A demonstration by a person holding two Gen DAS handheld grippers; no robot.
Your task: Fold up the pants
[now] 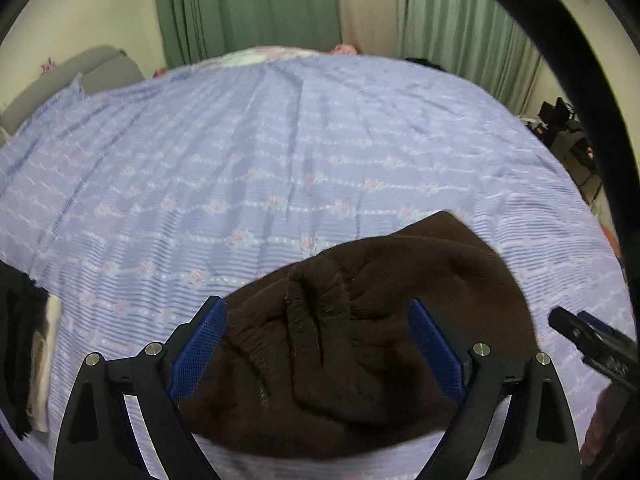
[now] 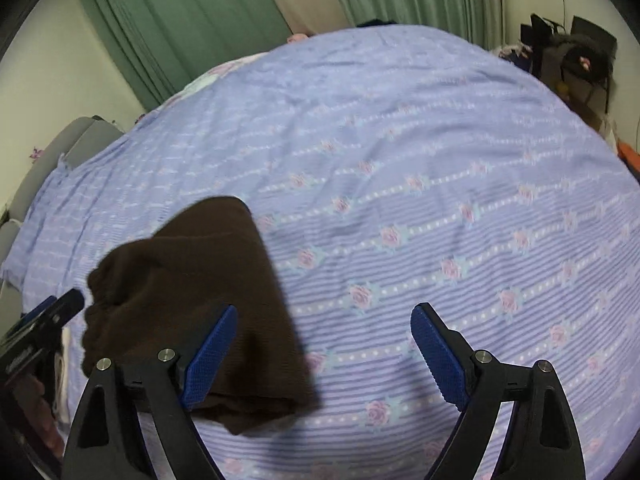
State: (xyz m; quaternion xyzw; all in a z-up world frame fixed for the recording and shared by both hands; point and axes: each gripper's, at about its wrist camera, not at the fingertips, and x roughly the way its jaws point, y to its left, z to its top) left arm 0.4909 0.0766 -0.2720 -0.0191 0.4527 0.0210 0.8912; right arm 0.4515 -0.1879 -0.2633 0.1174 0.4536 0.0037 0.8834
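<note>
Pants (image 1: 360, 344), brown and bunched, on the floral bedspread (image 1: 280, 140); both grippers' fingers (image 1: 200, 344) spread, empty.

Each claw (image 1: 318, 312): black frame, 2 blue textured pads (image 2: 212, 356), silver screws (image 1: 480, 349).

A wide bed (image 1: 280, 152) is filling the room, wearing a lavender sheet (image 2: 400, 184) striped with rows of pink roses. Green curtains (image 1: 248, 4) are hanging in 2 panels against cream walls (image 2: 48, 64). A grey headboard (image 1: 72, 72) is lining one side, and dark clutter (image 2: 572, 52) is sitting in the far corner.
</note>
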